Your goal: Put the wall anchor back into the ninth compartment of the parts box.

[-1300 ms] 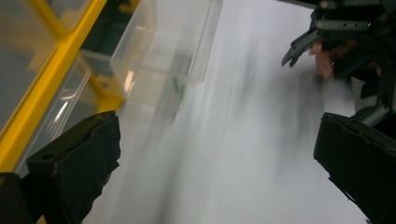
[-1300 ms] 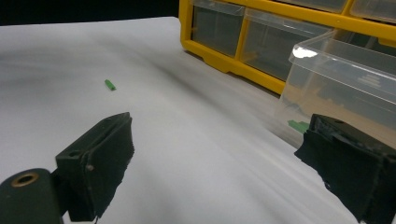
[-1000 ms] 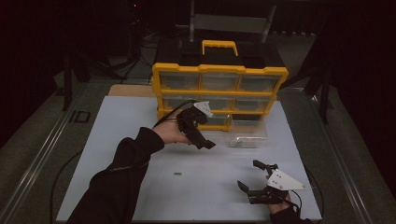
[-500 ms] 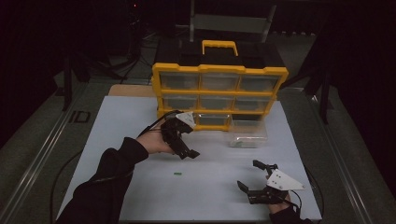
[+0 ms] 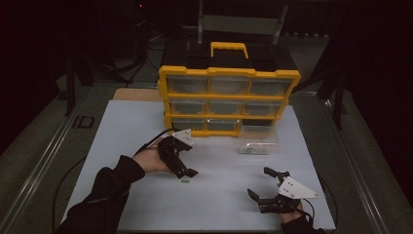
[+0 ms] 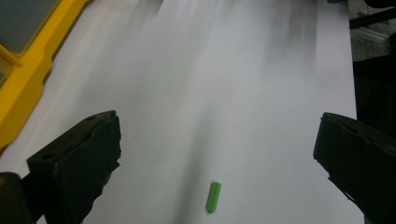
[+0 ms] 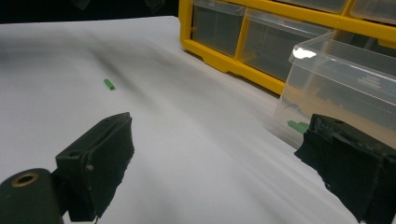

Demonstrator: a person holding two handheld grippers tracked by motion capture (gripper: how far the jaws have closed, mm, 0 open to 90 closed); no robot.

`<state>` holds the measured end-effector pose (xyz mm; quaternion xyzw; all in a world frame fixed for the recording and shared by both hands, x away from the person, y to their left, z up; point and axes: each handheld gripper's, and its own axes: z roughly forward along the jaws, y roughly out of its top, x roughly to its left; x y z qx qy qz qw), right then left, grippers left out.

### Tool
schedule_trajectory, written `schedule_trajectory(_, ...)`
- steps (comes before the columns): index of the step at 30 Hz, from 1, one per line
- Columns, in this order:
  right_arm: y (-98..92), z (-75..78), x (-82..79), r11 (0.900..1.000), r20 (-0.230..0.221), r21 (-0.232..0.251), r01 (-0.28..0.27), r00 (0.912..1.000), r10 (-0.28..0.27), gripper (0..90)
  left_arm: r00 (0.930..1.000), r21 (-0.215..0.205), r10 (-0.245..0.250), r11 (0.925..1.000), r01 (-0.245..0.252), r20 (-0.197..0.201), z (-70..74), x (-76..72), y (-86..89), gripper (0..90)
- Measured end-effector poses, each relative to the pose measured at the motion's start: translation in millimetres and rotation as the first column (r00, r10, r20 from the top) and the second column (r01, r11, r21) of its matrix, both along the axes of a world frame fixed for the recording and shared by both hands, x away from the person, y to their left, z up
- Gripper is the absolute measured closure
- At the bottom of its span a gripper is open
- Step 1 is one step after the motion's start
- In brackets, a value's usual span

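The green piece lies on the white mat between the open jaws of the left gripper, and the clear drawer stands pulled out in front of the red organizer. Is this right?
Not quite: the organizer is yellow, not red, as the high view shows. The rest holds: the green piece lies on the white mat between the open jaws of the left gripper, and the clear drawer stands in front of the organizer.

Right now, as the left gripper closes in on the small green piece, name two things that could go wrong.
1. The green piece is tiny and lies flat on the white mat; the left gripper, jaws wide open, may well pinch beside it or flick it away.
2. The clear drawer sits out of the yellow organizer, loose on the mat; a careless sweep from either hand could knock it.
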<state>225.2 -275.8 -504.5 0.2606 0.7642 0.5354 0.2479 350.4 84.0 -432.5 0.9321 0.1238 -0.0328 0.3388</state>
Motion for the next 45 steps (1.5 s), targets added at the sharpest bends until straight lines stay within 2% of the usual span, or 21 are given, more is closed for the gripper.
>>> schedule_trajectory(5,-0.4,0.6,-0.1,1.0,0.004,-0.001,0.002,1.0,-0.002,8.2,0.9999,-0.015,-0.004,0.9999,0.004,-0.015,-8.0,-3.5,5.3,1.9)
schedule_trajectory(6,-0.5,0.7,-0.2,1.0,0.004,0.001,0.003,1.0,-0.003,8.2,0.9996,-0.016,-0.005,0.9999,0.005,-0.029,-12.3,-4.3,7.3,2.0)
schedule_trajectory(12,-0.4,0.7,-0.3,1.0,0.004,-0.001,0.003,1.0,-0.003,8.2,0.9989,-0.037,-0.004,0.9993,0.003,-0.047,-23.9,-7.7,13.6,7.8)
schedule_trajectory(16,-0.4,0.5,0.0,1.0,0.003,-0.002,0.002,1.0,-0.002,8.2,0.999,-0.046,-0.004,0.999,0.001,-0.045,-33.6,-10.9,18.3,10.4)
schedule_trajectory(25,0.0,0.3,0.1,1.0,0.002,-0.003,0.002,1.0,-0.002,8.2,0.9996,-0.022,-0.013,0.9997,0.012,-0.027,-51.5,-19.2,23.3,16.1)
schedule_trajectory(29,0.2,0.1,0.2,1.0,0.002,-0.004,0.002,1.0,-0.002,8.2,0.9996,-0.019,-0.019,0.9996,0.019,-0.019,-57.6,-20.5,23.8,27.1)
schedule_trajectory(33,0.0,0.3,0.1,1.0,0.003,-0.004,0.002,1.0,-0.002,8.2,0.9999,-0.003,-0.016,0.9999,0.016,-0.005,-65.2,-20.1,22.5,32.8)
schedule_trajectory(37,-0.2,0.4,0.0,1.0,0.003,-0.004,0.003,1.0,-0.003,8.2,1.0,0.005,-0.008,1.0,0.008,-0.005,-69.2,-18.7,22.4,42.1)
schedule_trajectory(38,-0.2,0.4,0.0,1.0,0.003,-0.004,0.003,1.0,-0.003,8.2,0.9999,0.008,-0.011,0.9999,0.011,-0.007,-70.4,-18.2,22.7,42.1)
schedule_trajectory(40,-0.1,0.3,0.1,1.0,0.003,-0.004,0.002,1.0,-0.002,8.2,1.0,0.013,-0.004,0.9999,0.004,-0.008,-73.3,-17.8,22.6,49.6)
schedule_trajectory(42,-0.1,0.3,0.1,1.0,0.002,-0.004,0.002,1.0,-0.002,8.2,0.9999,0.023,-0.006,0.9997,0.006,-0.009,-76.1,-17.6,22.4,51.8)
schedule_trajectory(45,-0.2,0.2,0.1,1.0,-0.001,-0.004,0.004,1.0,-0.004,8.2,1.0,0.028,0.004,0.9996,-0.004,-0.006,-77.7,-16.0,21.9,59.7)
